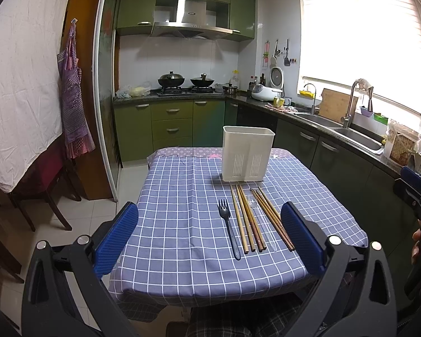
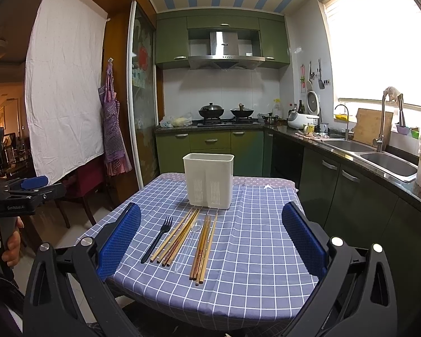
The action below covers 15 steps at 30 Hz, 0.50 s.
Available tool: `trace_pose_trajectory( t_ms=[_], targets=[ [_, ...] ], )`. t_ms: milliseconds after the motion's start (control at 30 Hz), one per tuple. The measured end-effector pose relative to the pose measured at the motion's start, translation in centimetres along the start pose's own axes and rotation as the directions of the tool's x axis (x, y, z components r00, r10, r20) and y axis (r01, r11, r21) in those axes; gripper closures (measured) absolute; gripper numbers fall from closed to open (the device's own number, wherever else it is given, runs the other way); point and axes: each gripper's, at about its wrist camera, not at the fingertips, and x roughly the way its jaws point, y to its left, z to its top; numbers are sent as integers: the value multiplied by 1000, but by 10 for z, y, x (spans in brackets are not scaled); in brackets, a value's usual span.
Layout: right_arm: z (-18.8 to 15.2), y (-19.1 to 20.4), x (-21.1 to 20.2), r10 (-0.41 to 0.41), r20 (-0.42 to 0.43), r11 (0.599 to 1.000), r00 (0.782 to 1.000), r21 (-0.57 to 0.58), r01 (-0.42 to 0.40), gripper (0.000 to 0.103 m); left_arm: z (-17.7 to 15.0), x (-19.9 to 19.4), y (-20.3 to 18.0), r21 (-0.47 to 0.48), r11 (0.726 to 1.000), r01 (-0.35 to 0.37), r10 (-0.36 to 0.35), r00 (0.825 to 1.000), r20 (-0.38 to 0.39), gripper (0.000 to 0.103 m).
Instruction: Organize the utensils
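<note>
Left wrist view: fork (image 1: pixel 228 226) beside chopsticks (image 1: pixel 245 219), before holder (image 1: pixel 248 154).

Blue-and-white checked tablecloth (image 1: pixel 182 196), cream holder (image 1: pixel 248 154), black fork (image 1: pixel 228 227).

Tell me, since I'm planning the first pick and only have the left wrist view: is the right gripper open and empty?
Observer: Yes. In the right wrist view, the right gripper has its jaws wide apart with nothing between them. It faces the chopsticks in front of the white utensil holder.
Operator: Where does my left gripper sit, seen from there?
Observer: The left gripper is off the table's left side, not over the checked tablecloth. A hand is on its handle.
</note>
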Motion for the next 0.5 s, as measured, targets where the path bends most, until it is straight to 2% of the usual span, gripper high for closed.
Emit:
trace_pose_trajectory(
  t_ms=[500],
  targets=[
    [1, 0, 2, 0, -7, 1000, 1000, 2, 0, 4, -4, -1, -2, 1, 1000, 1, -1, 1000, -5, 6]
  ],
)
